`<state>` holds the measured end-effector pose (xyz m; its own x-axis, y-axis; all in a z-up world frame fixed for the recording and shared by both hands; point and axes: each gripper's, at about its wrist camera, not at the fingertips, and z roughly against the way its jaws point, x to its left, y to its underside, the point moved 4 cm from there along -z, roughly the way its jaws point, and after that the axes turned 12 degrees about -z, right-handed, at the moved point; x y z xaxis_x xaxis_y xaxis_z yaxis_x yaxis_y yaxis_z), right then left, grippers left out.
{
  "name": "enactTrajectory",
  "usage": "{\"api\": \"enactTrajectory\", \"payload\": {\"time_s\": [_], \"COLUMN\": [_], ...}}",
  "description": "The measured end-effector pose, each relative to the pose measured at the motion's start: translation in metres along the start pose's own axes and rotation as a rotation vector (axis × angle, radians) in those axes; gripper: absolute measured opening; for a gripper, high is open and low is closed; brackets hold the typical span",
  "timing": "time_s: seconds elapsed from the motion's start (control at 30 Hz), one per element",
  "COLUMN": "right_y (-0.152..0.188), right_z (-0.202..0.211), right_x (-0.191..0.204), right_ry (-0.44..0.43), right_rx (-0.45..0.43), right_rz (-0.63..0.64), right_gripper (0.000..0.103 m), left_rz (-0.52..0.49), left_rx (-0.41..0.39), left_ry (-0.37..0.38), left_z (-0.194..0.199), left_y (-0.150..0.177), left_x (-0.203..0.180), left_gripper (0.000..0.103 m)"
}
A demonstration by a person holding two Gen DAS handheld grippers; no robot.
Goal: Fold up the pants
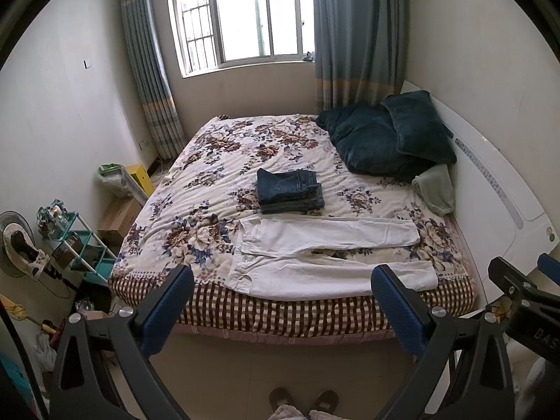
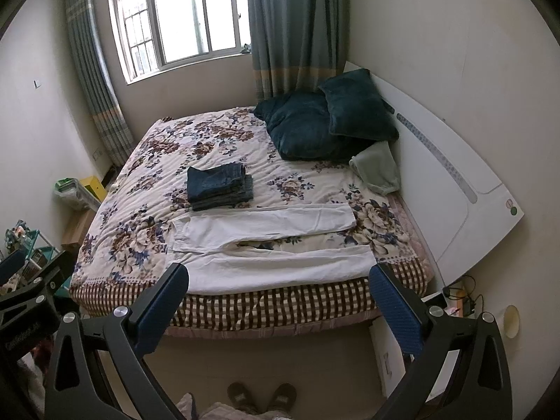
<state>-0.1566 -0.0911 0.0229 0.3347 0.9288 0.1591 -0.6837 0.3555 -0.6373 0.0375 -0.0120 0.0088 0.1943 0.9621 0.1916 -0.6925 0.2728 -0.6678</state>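
Two grippers hang side by side above the floor in front of the bed, both aimed forward and somewhat down at the mattress. The left gripper has its blue-padded fingers spread wide apart with nothing between them, and the right gripper is held the same way, jaws wide and empty. Each tool shows at the edge of the other's view, so they are near one another but apart. Below them, at the bottom of both views, a person's feet in brown slippers stand on the tiled floor, short of the bed's edge.

Past the fingertips, the white pants lie flat on the near part of the flowered bedspread, waistband to the left and both legs stretched out to the right, slightly parted. Neither gripper touches them. Just beyond the pants sits a stack of folded jeans, near the middle of the bed. Farther right, a pale green cloth rests against the white headboard, with two dark teal pillows behind it. At the far wall is a window flanked by curtains.
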Motion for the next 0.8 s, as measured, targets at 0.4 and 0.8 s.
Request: {"api": "enactTrajectory", "payload": {"time_s": [0.4,0.8], "right_y": [0.0018,0.0023], "right_z": [0.0032,0.0033], "right_x": [0.0004,-0.0015], "right_ry": [-0.003,-0.009], "right_rx": [0.0,-0.001], "right_rz": [0.005,-0.001], "right_gripper": [0.103,0.103], "left_rz": [0.0,-0.001], "left_rx": [-0.001,-0.003], "left_ry": [0.01,0.007], "left_z": [0.0026,0.0027], "left_y": [0.0002,-0.0003], "left_x": [0.0009,0.0021], "left_gripper": [0.103,0.103]}}
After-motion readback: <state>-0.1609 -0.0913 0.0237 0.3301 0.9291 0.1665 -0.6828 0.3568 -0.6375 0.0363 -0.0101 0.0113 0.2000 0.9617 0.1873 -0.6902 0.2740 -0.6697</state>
